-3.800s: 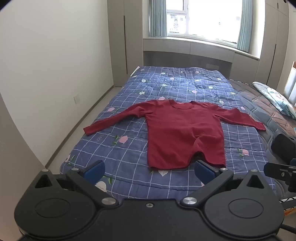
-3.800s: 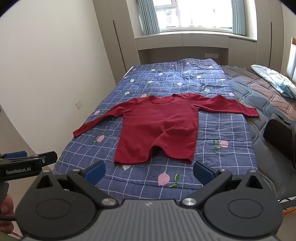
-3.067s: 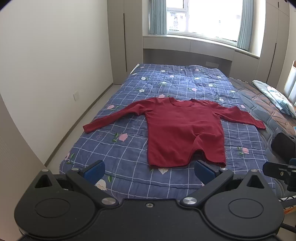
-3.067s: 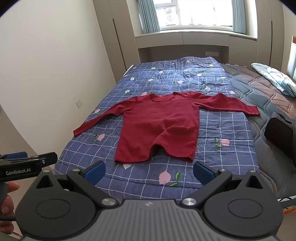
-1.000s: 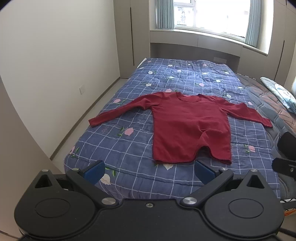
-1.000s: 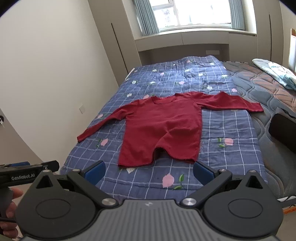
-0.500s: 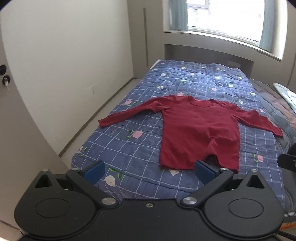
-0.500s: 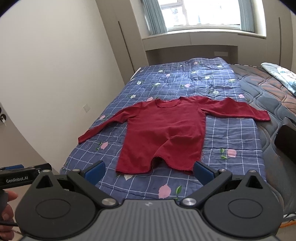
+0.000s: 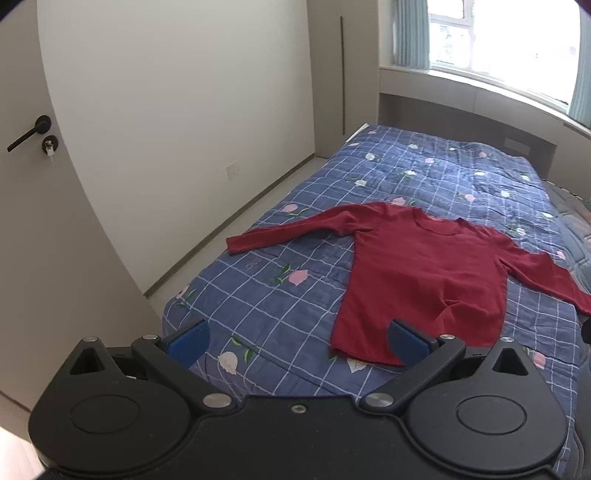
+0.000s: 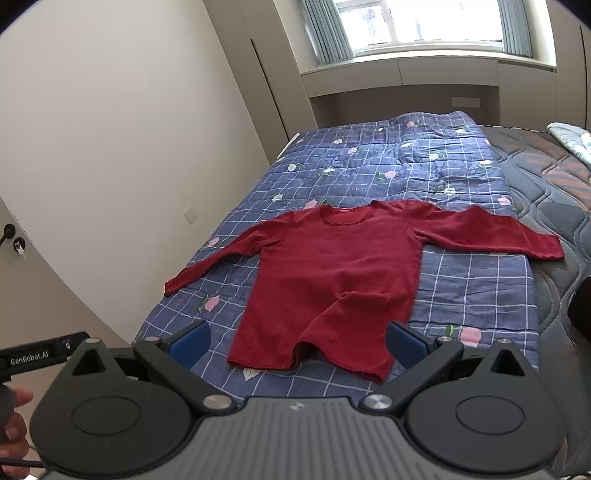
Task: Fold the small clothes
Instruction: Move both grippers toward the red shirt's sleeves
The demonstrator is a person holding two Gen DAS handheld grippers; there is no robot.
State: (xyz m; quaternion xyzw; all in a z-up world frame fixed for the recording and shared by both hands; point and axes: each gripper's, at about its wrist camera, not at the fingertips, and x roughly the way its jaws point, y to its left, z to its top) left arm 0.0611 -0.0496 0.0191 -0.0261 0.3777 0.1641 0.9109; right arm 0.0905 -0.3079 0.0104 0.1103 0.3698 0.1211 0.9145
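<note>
Spread flat, front up, on a blue checked quilt (image 10: 476,288) with small pink and white flowers: a dark red long-sleeved top (image 10: 340,280), round neckline toward the window end of the bed, hem toward its near end. Both sleeves stretched straight out to the sides, one cuff near the quilt's wall-side edge (image 9: 236,245), the other reaching just to the quilt's opposite edge, beside bare brown mattress (image 10: 546,173). Plain knit fabric, no print, soft creases across the body. Hem not straight: lifted into a shallow arch near the middle, with a small dark gap under it, and one corner curled slightly by the near edge of the quilt. In the left wrist view the same top (image 9: 424,280) lying right of centre, its far sleeve cut off by the frame. Left gripper (image 9: 297,338) held above the near end of the bed, blue pads wide apart, nothing between them. Right gripper (image 10: 295,341) likewise spread wide and empty, hem of the top showing between its pads but well below, untouched. At the left edge of the right wrist view, part of a hand (image 10: 13,421) on the other tool's black bar marked GenRobot.AI. Beyond the bed, a pale wall, a door with a black handle (image 9: 27,134), and a bright window (image 10: 421,22) with curtains.
</note>
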